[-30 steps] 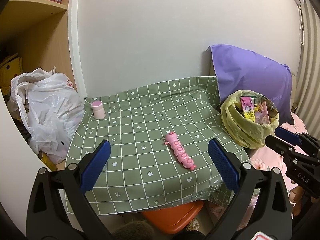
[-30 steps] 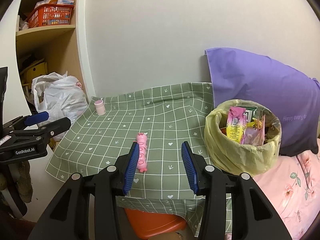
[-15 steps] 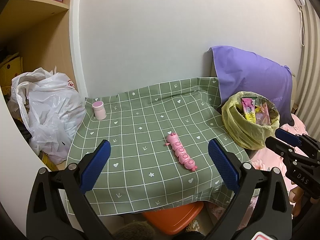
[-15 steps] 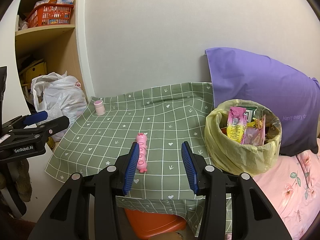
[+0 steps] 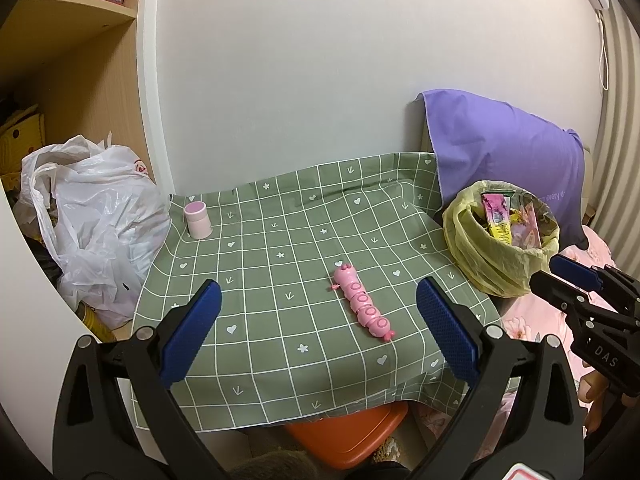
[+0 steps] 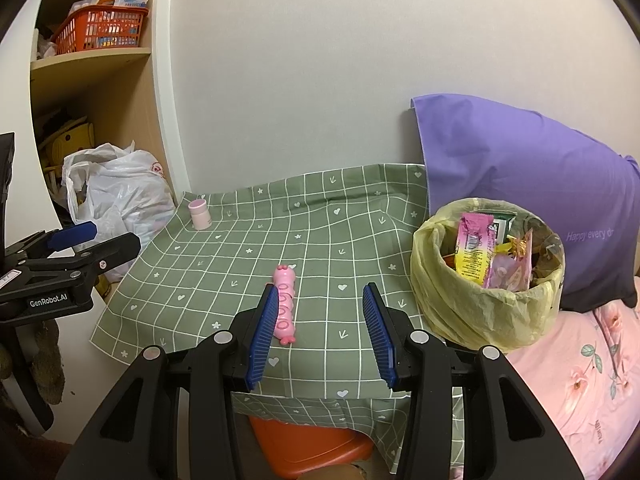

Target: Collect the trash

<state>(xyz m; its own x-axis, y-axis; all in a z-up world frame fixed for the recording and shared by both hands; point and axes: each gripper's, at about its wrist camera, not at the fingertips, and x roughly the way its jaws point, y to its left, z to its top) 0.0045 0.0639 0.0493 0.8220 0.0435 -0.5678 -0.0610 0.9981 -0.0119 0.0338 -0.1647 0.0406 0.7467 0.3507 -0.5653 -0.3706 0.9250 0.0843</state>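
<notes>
A bin lined with a yellow bag point(image 5: 498, 258) point(image 6: 472, 304) stands at the table's right edge, holding several wrappers point(image 6: 474, 246). A pink caterpillar toy point(image 5: 362, 304) point(image 6: 285, 303) lies mid-table on the green checked cloth point(image 5: 280, 248) point(image 6: 240, 256). A small pink cup point(image 5: 197, 220) point(image 6: 199, 215) stands at the far left corner. My left gripper point(image 5: 316, 328) is wide open and empty, held before the table's front edge. My right gripper point(image 6: 322, 328) is open and empty, above the front edge, just right of the toy. Each gripper shows in the other's view: the right point(image 5: 592, 308), the left point(image 6: 60, 264).
A white plastic bag point(image 5: 96, 220) point(image 6: 120, 196) sits left of the table by wooden shelves with an orange basket point(image 6: 100, 28). A purple pillow point(image 5: 508, 152) point(image 6: 520, 184) leans behind the bin on pink floral bedding point(image 6: 580, 368). An orange stool point(image 5: 348, 432) is under the table.
Both grippers have drifted back slightly from the table; nothing was taken hold of or let go, and the objects have not moved.
</notes>
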